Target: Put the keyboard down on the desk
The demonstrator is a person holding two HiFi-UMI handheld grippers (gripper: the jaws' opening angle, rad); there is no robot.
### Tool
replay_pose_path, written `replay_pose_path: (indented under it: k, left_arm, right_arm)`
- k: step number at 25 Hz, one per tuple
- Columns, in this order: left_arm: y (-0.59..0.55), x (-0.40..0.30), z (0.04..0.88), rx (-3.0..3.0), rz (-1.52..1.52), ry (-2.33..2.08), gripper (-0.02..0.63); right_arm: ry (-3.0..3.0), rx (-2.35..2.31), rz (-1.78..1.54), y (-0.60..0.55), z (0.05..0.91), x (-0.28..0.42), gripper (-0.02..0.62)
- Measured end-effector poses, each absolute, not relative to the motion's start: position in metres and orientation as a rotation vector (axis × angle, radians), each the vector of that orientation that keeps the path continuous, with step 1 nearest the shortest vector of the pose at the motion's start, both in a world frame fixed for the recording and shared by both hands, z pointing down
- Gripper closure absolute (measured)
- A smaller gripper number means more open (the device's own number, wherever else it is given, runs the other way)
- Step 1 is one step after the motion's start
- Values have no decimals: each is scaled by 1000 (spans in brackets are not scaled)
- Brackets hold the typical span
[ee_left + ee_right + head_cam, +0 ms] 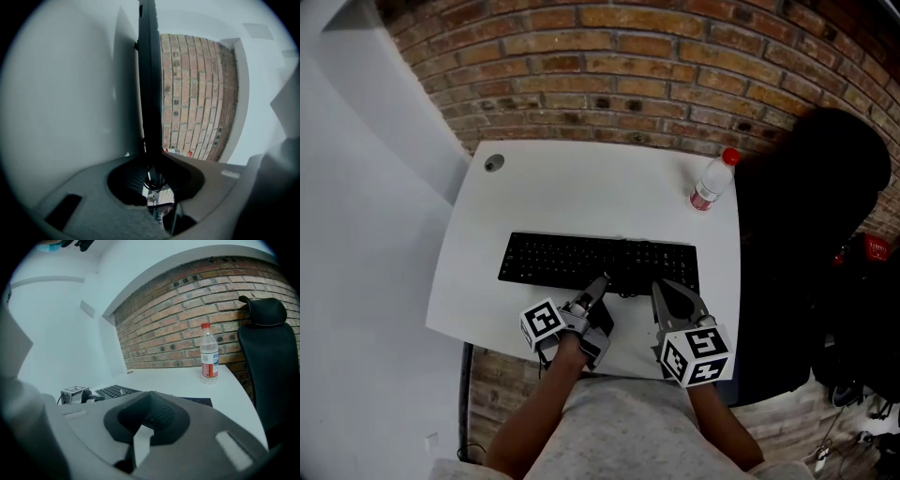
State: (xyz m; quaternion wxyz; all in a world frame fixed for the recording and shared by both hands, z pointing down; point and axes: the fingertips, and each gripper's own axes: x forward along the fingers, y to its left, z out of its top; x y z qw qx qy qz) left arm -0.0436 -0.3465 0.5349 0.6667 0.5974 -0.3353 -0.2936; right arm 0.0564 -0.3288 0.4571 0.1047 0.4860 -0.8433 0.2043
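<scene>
black keyboard (pixel 598 262), white desk (pixel 581 187), red-capped bottle (pixel 711 183), red-brown brick wall (pixel 628 75)

The left hand-held gripper (pixel 602 281) and the right hand-held gripper (pixel 667 289) are grey with dark parts. Each carries a white cube (pixel 542 323) printed with black square markers. In the gripper views each shell is matte grey around a dark hollow, which holds a finely ribbed black pad (pixel 159 414). The right shell bears a pale rectangular patch (pixel 228 439), and the left has a dark slot (pixel 63 211). The person wears a light grey garment (pixel 628 422).
</scene>
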Motion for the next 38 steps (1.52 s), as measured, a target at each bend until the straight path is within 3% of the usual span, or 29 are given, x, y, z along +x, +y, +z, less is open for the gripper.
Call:
replay_pose_path:
  k: [8, 26, 38]
  left_arm:
    - [-344, -50, 548, 1246, -662, -821, 525]
    - [-349, -53, 543, 1145, -661, -874, 328]
    - [-343, -56, 537, 1158, -636, -853, 239]
  right_arm:
    - [-2473, 1423, 627, -326, 464, 55, 586]
    - [-2450, 1434, 648, -316, 470, 43, 586]
    - [-2421, 1488, 655, -300, 468, 35, 586]
